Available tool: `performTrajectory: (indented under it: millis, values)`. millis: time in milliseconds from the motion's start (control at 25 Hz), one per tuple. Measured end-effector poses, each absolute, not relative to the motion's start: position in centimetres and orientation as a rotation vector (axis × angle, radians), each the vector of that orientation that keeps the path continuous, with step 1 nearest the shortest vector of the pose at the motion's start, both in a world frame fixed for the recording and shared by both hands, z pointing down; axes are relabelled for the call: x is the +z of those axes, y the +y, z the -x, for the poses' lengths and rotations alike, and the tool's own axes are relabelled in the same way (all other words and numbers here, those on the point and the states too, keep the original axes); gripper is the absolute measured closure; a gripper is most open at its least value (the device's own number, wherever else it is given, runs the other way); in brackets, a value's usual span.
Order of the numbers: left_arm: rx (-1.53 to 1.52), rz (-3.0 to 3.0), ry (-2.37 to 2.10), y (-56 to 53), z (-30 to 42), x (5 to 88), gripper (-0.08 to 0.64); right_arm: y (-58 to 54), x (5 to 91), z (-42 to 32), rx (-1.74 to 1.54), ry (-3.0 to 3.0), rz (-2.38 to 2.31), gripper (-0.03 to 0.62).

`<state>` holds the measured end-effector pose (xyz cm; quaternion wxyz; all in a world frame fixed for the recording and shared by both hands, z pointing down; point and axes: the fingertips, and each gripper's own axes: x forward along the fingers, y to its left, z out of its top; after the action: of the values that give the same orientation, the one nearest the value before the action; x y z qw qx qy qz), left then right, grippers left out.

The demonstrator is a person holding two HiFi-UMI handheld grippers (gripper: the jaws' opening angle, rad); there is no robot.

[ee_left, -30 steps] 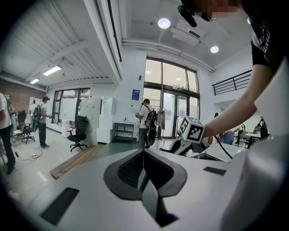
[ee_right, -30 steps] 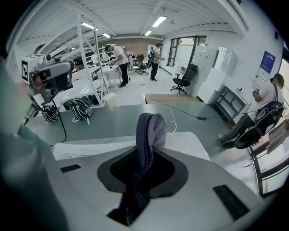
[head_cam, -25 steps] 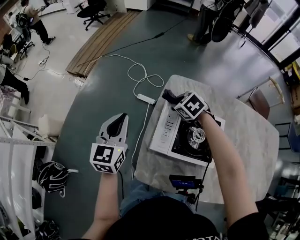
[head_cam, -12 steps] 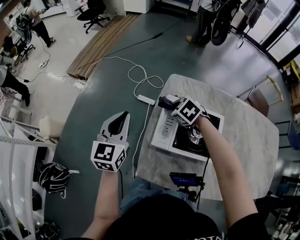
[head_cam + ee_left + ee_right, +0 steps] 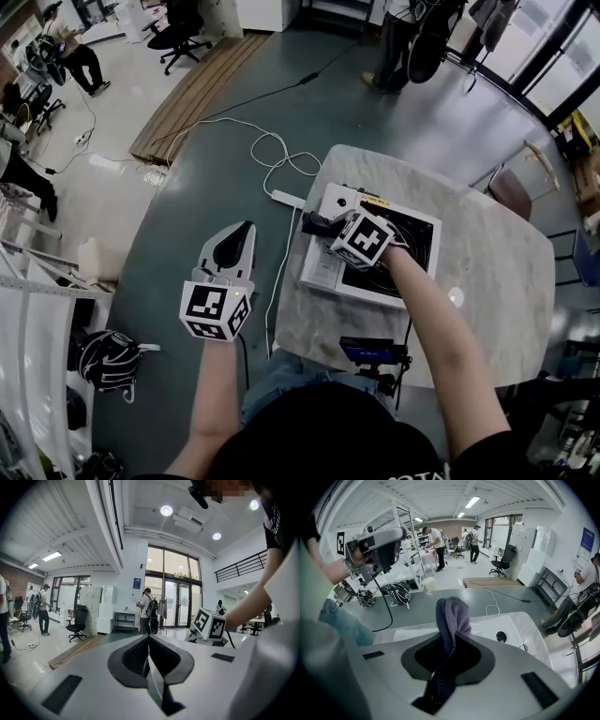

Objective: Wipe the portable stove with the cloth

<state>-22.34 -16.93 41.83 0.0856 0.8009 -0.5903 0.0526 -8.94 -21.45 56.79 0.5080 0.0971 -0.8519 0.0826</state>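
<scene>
The right gripper is seen clamped on the cloth: a grey-blue fold is pinched between its jaws and sticks up past the tips. In the head view the cloth is held over the left, white control side of the portable stove, apparently pressed against it, though contact can't be confirmed from that angle. The stove is set on the marble-look table, near its left edge, with the black burner area to the right of the gripper's marker cube. The left gripper is held off the table, over the grey floor to the left, well apart from the stove; its jaws are closed together with nothing between them. A white power strip lies just beside the table's left edge, and its cable is looped on the floor beyond.
</scene>
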Motion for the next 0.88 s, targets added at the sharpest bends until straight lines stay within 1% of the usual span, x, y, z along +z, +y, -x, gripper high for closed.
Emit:
performTrajectory:
  millis: [480, 680, 880]
  values:
    - [0.148, -2.423, -1.746, -15.4, 21.8, 41.0, 0.545, -13.5, 56.5, 9.8, 0.151, -2.008, -0.027, 0.517]
    - [0.138, -2.424, -1.742, -15.1, 21.8, 41.2, 0.545, -11.6, 56.4, 10.3, 0.07, -2.01, 0.043, 0.517]
    - [0.132, -2.429, -1.723, -15.2, 21.1, 41.3, 0.545, -9.5, 56.9, 10.1, 0.061, -1.998, 0.158, 0.515]
